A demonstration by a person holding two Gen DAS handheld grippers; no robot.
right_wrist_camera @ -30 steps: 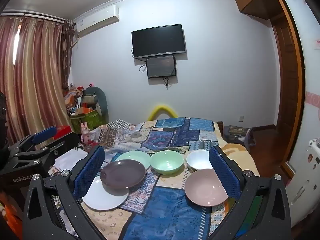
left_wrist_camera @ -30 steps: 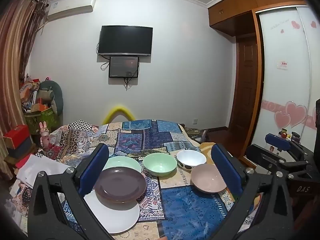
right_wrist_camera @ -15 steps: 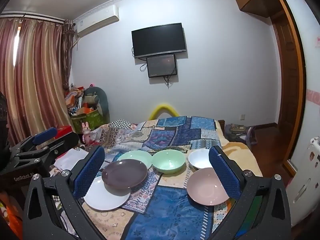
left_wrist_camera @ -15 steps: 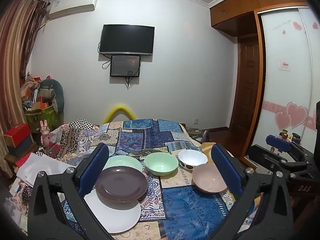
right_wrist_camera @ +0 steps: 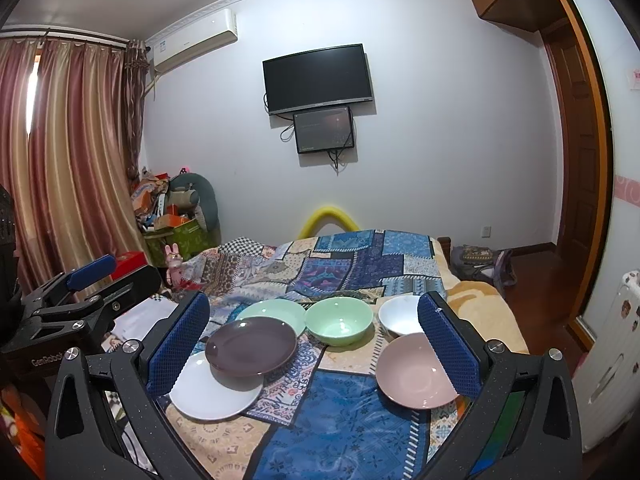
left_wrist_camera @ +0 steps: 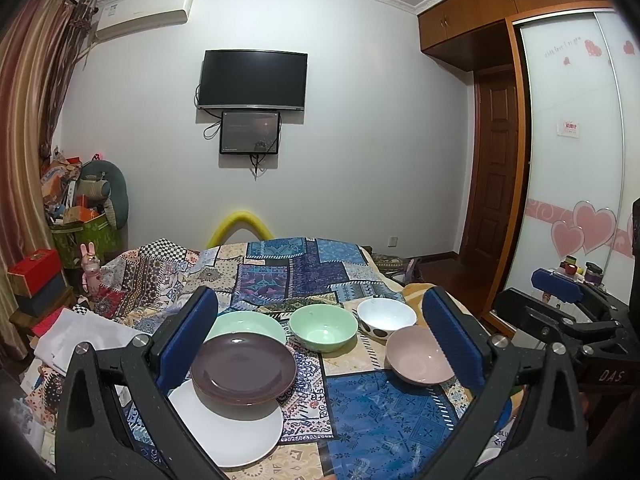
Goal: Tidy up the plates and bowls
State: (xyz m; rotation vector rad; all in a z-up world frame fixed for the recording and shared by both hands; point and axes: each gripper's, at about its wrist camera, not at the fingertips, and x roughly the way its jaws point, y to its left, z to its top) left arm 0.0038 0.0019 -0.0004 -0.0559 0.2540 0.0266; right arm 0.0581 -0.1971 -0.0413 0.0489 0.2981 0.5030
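Left gripper (left_wrist_camera: 320,336): spread wide, holding nothing, raised above the near edge of the dishes.
Right gripper (right_wrist_camera: 314,338): also spread wide and empty, beside the left one.
White plate (left_wrist_camera: 236,436): nearest, flat on the patchwork cloth (left_wrist_camera: 384,416).
Brown plate (left_wrist_camera: 243,368): overlapping the white plate's far rim, slightly tilted.
Pink bowl (left_wrist_camera: 420,356): near right, apart from the plates.
Pale green plate (left_wrist_camera: 252,324): behind the brown plate.
Green bowl (left_wrist_camera: 323,326): centre, farther back.
White bowl (left_wrist_camera: 386,316): right of the green bowl, behind the pink bowl.
Step advice: probably best to pinch one rim squarely, lift level, stack like with like.
Obstacle: soft, uneven cloth; overlapped plates may slide.
Beyond: television (left_wrist_camera: 254,80) on the far wall.
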